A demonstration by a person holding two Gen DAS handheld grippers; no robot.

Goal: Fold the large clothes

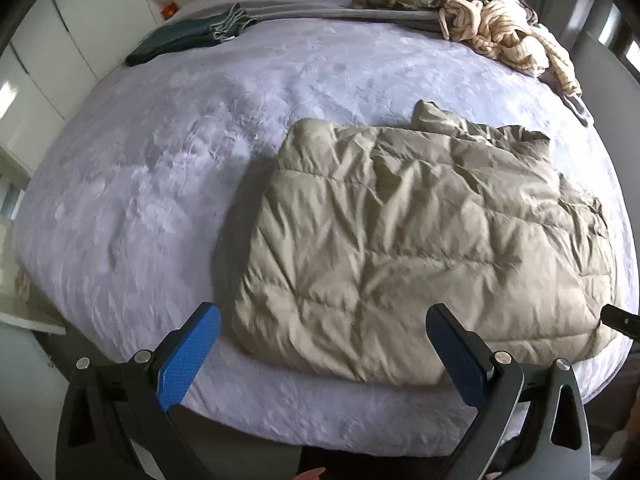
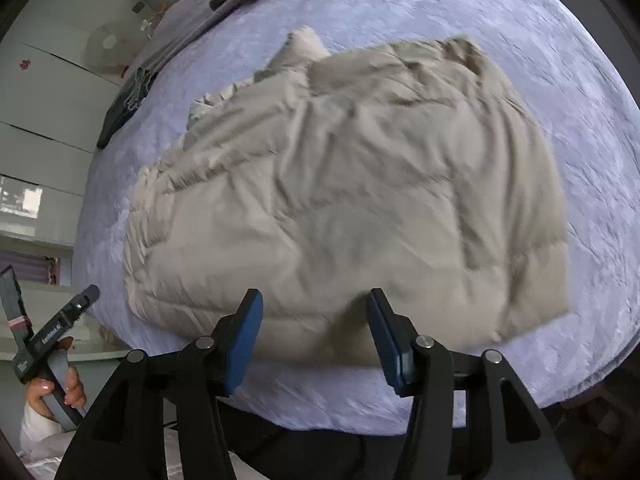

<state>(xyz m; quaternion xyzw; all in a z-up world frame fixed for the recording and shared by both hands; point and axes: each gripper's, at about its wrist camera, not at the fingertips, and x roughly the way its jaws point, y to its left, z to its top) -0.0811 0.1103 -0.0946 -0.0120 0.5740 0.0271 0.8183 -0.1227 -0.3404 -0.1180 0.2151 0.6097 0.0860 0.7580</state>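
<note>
Bed [image 1: 160,184] w/ lilac cover gives flat room for folding, so the beige puffer jacket [image 1: 420,248] lies folded near its front edge, and both claws hang above it, left claw [image 1: 320,352] spread wide, right claw [image 2: 316,332] half-spread, neither pinching anything.

Left of the folded beige jacket [image 1: 420,248] the lavender bed cover [image 1: 152,184] lies bare and passable. At the far edge, folded dark clothes [image 1: 180,36] and a heap of garments [image 1: 480,20] block passage.
</note>
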